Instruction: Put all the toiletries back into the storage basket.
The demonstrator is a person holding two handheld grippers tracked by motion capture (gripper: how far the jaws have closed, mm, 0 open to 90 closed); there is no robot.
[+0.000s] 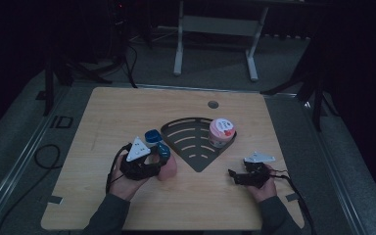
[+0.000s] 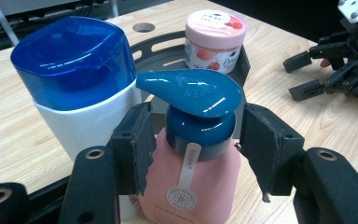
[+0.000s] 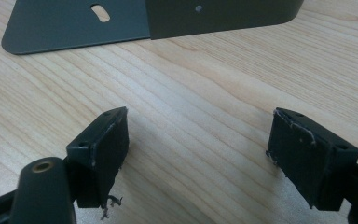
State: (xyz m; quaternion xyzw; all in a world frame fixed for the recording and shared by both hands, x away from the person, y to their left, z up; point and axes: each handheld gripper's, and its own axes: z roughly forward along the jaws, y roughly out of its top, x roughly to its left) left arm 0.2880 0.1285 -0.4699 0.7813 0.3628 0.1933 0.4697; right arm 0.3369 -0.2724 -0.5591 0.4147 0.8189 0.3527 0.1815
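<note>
The high view is dim and grainy, its edges falling into black around the lit table [image 1: 127, 112]. Both gripper views are brighter and sharp, with glare on the blue cap [image 2: 74, 56] and soft shadows under the tongs.

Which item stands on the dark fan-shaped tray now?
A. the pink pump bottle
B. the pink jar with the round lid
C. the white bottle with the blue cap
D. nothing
B: the pink jar stands at the right rim of the dark tray, while the pink pump bottle and the white bottle with the blue cap stand on the wood table beside the tray, at the left tongs.
</note>
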